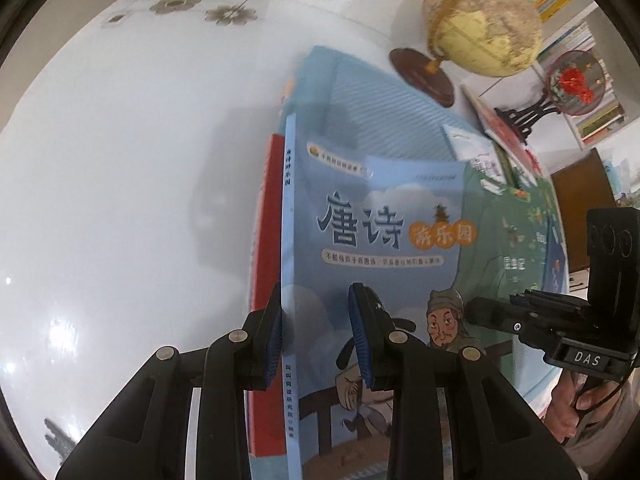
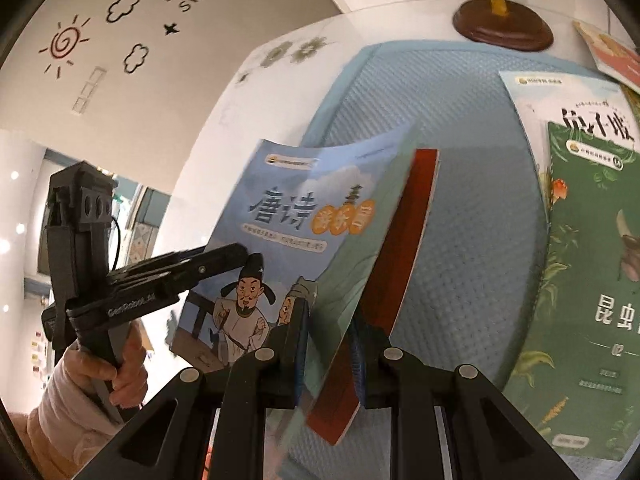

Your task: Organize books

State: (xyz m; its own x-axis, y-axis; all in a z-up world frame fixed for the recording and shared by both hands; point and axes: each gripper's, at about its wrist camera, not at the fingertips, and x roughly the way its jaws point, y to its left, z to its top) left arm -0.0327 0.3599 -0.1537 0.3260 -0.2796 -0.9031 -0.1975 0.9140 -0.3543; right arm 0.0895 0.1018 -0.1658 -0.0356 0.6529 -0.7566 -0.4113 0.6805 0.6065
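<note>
Left gripper (image 1: 316,332): jaws drawn close, pads pressed on the spine edge of the blue book, 1 pad on each side of it. Seen from the right wrist view as a black tool (image 2: 224,256) reaching the front cover from the left.
Right gripper (image 2: 328,348): jaws drawn close, clamped on the opposite edge of the books; the blue pads press on the blue book and the red book together.
Blue book (image 1: 372,248): pale blue cover with large Chinese title and 2 cartoon figures in old dress; held off the surface between the 2 grippers, tilted, above the mat.
Red book (image 2: 404,248): plain red cover, lying flat against the back of the blue book, held with it; in the left wrist view only a red strip (image 1: 268,240) shows left of the blue spine.
Mat (image 2: 460,208): light blue, textured, lying on the white table (image 1: 120,160).
Green book (image 2: 580,280): lies flat on the right part of the mat, partly over a white-covered book (image 2: 560,100).
Globe (image 1: 480,20): yellowish, on a brown round base, at the far edge of the table, beyond the mat.
Person's hands: 1 hand (image 2: 124,364) with a pale sleeve grips the left tool's handle; the other (image 1: 568,404) grips the right tool.
Shelves (image 1: 592,64): rows of books behind the globe, blurred.
</note>
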